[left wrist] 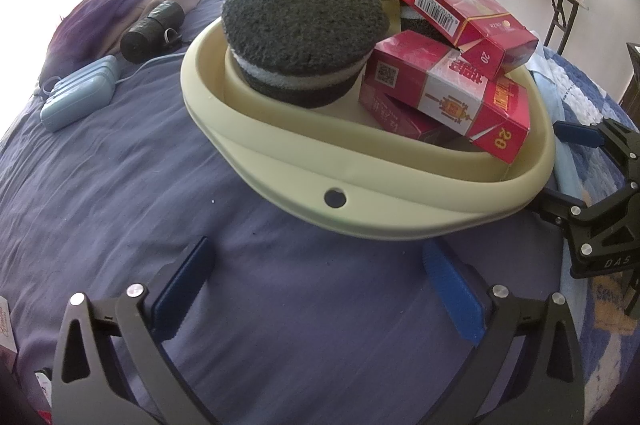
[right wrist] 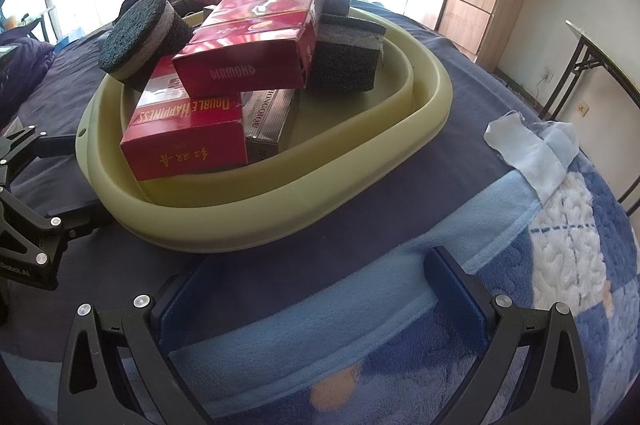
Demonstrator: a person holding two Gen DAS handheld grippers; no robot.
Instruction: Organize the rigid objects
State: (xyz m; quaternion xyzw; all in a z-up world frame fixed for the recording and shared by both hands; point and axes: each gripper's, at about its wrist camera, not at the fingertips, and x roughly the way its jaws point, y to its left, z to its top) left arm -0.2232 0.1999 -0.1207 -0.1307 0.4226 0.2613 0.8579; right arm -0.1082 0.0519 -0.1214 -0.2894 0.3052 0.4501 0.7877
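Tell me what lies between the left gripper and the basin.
Nothing visible. Only bare blue sheet lies between the open left gripper and the basin. The right gripper, also open, faces the basin's other side over the blanket.

Boxes [right wrist: 188, 129] and sponges [left wrist: 300, 25] piled in basin [left wrist: 400, 213]; basin on bed [left wrist: 120, 185]

Both cameras sit low over the bed [left wrist: 120, 185], each looking forward between its own open jaws. Left wrist view faces the basin [left wrist: 360, 209] from close in, window behind. Right wrist view faces the same basin [right wrist: 280, 225] from another side. Shared: basin, contents; each view catches the other gripper at its edge.
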